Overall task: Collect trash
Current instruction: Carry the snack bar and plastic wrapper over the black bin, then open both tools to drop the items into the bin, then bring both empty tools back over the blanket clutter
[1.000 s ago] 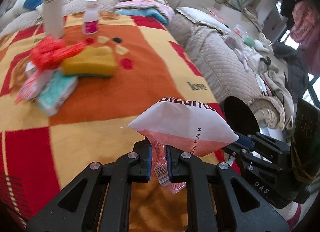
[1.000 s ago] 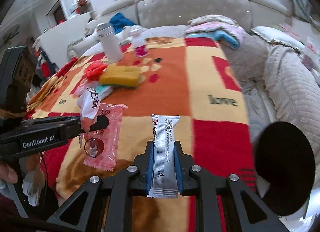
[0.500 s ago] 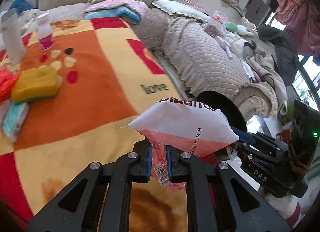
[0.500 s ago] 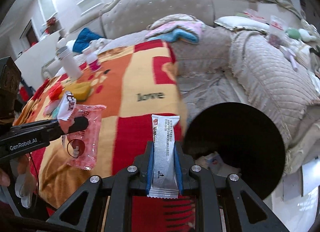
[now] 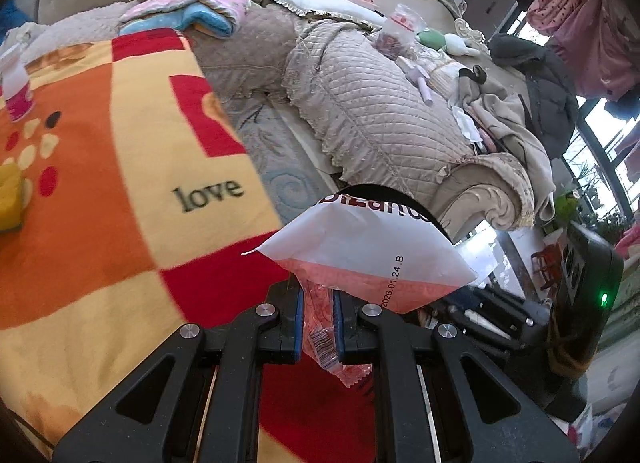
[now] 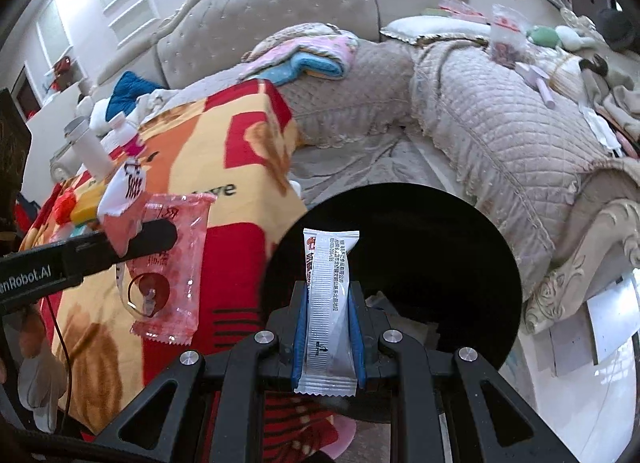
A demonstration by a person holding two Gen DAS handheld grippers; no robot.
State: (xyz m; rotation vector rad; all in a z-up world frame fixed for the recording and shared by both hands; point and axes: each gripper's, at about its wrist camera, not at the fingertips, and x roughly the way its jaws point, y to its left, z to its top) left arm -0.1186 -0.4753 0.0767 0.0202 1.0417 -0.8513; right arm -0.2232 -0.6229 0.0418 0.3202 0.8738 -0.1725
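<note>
Both hand-held grippers have swung off the blanket-covered counter (image 6: 192, 167) toward the black bin (image 6: 460, 223): right hand-held gripper (image 6: 328, 339) pinching silver sachet (image 6: 328, 295) over its mouth, left hand-held gripper (image 5: 318, 315) pinching pink wrapper (image 5: 360, 255) near the rim, ready to drop.

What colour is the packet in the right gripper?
Silver-white packet with red and black print, clearest in the right wrist view.

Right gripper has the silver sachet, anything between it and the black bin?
Nothing visible. The right gripper is shut on the silver sachet, and the bin's open mouth lies directly beyond it, unobstructed. The left gripper's pink wrapper hangs off to the side over the blanket.
</note>
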